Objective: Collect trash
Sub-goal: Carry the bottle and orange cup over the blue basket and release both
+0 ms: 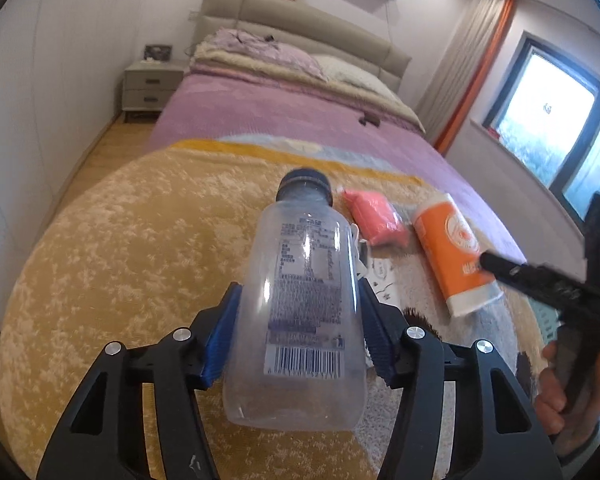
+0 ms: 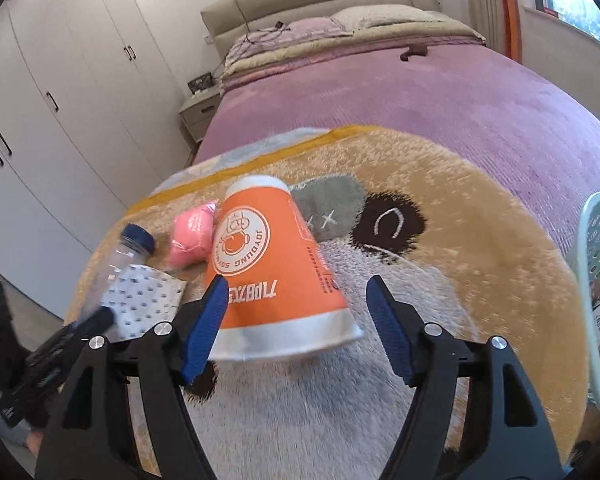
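Left gripper [image 1: 300, 320] clamps bottle [image 1: 300, 300], pads on its sides. Right gripper [image 2: 296, 320] wide open around cup [image 2: 276, 268] lying on bed [image 2: 440, 104], not gripping it.

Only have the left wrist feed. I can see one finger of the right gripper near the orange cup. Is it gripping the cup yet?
Observer: No. The right gripper is open. The orange cup lies on its side between the pads, and there is a clear gap at the right-hand pad.
Operator: Where's the bin for it?
Observer: A pale perforated basket is at the far right edge of the right wrist view, to the right of the cup.
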Demonstrator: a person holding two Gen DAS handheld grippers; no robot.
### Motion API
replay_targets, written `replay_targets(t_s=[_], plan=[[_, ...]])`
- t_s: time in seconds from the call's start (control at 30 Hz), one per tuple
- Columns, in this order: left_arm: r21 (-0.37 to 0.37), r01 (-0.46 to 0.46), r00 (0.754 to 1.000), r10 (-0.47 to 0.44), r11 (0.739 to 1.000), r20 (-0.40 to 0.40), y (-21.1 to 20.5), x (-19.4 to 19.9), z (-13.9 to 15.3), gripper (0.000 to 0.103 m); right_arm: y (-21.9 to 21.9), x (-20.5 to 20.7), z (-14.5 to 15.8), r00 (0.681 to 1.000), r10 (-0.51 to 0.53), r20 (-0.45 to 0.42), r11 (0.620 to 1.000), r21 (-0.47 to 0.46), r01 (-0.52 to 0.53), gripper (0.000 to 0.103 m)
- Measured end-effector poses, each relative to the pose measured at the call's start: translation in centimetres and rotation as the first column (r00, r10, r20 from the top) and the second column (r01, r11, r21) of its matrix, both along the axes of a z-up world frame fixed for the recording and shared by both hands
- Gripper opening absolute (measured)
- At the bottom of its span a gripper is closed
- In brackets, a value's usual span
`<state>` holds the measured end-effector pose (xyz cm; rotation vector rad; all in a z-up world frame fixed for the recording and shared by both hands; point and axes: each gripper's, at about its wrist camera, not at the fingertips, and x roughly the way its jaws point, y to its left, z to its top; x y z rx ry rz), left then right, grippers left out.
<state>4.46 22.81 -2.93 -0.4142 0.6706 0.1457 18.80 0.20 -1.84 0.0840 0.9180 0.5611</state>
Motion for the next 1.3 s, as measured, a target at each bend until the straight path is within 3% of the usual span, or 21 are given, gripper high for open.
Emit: replay_targets(t_s=[0.1, 0.23, 0.43, 0.5, 0.57, 0.7, 0.77, 0.87, 0.97, 1.07, 1.13, 1.2, 1.3], plan=[[-0.022, -0.017, 0.998, 0.018, 1.000, 0.055, 0.6, -0.8, 0.3, 0.055, 0.8, 0.2, -0.8, 1.000, 0.002, -0.025, 1.000, 0.025, -0.002, 0.076], [-0.085, -0.007, 0.995, 0.015, 0.996, 0.098, 1.5, -1.4, 0.3, 0.055, 1.6, 0.3, -1.6, 0.998, 0.029, -0.058, 0.998, 0.064, -0.025, 0.077], [-0.101, 0.039, 0.999, -0.040, 0.994, -0.004, 0.7, 0.0, -0.7, 0.056, 1.7, -0.1, -1.7, 0.999, 0.030, -0.042, 0.998, 0.065, -0.027, 0.077], [-0.083, 0.073, 0.997, -0.074, 0.994, -0.018, 0.0, -0.1, -0.5, 0.070, 1.7, -0.3, -1.6, 0.999, 0.035, -0.030, 0.998, 0.061, -0.033, 0.077], [-0.073, 0.094, 0.995, -0.095, 0.993, -0.009, -0.5, -0.6, -0.1, 0.081, 1.6, -0.5, -1.5, 0.999, 0.049, -0.022, 0.995, 0.087, -0.047, 0.069], [-0.105, 0.099, 0.995, -0.096, 0.989, 0.032, 0.4, -1.7, 0.7, 0.081, 1.1, -0.9, -1.0, 0.996, 0.084, 0.003, 0.987, 0.139, -0.083, 0.047], [-0.127, 0.071, 0.997, -0.069, 0.989, 0.026, 1.2, -1.4, 0.7, 0.081, 0.9, -1.2, -0.7, 0.997, 0.074, 0.025, 0.988, 0.131, -0.076, 0.046], [-0.094, 0.027, 0.998, -0.033, 0.995, -0.054, 1.8, -0.7, 0.1, 0.074, 0.8, -1.6, -0.4, 0.995, 0.082, 0.053, 0.986, 0.140, -0.088, 0.046], [-0.100, 0.052, 0.995, -0.059, 0.994, -0.075, 1.3, -0.2, -0.1, 0.071, 1.0, -1.8, -0.4, 0.994, 0.085, 0.062, 0.987, 0.128, -0.093, 0.046], [-0.011, 0.069, 0.991, -0.070, 0.998, -0.111, -0.3, 0.6, 0.2, 0.070, 1.3, -2.0, -0.4, 0.994, 0.087, 0.064, 0.988, 0.121, -0.094, 0.046], [0.037, 0.083, 0.986, -0.077, 0.996, -0.151, -1.4, 1.4, 0.1, 0.061, 1.3, -2.1, -0.4, 0.994, 0.083, 0.065, 0.988, 0.122, -0.091, 0.046], [0.082, 0.077, 0.980, -0.061, 0.994, -0.187, -2.1, 2.0, -0.1, 0.058, 1.1, -2.0, -0.4, 0.995, 0.081, 0.062, 0.988, 0.131, -0.088, 0.046], [0.103, 0.073, 0.982, -0.053, 0.992, -0.184, -2.3, 2.1, -0.1, 0.057, 0.9, -2.0, -0.4, 0.995, 0.080, 0.057, 0.986, 0.145, -0.087, 0.046]])
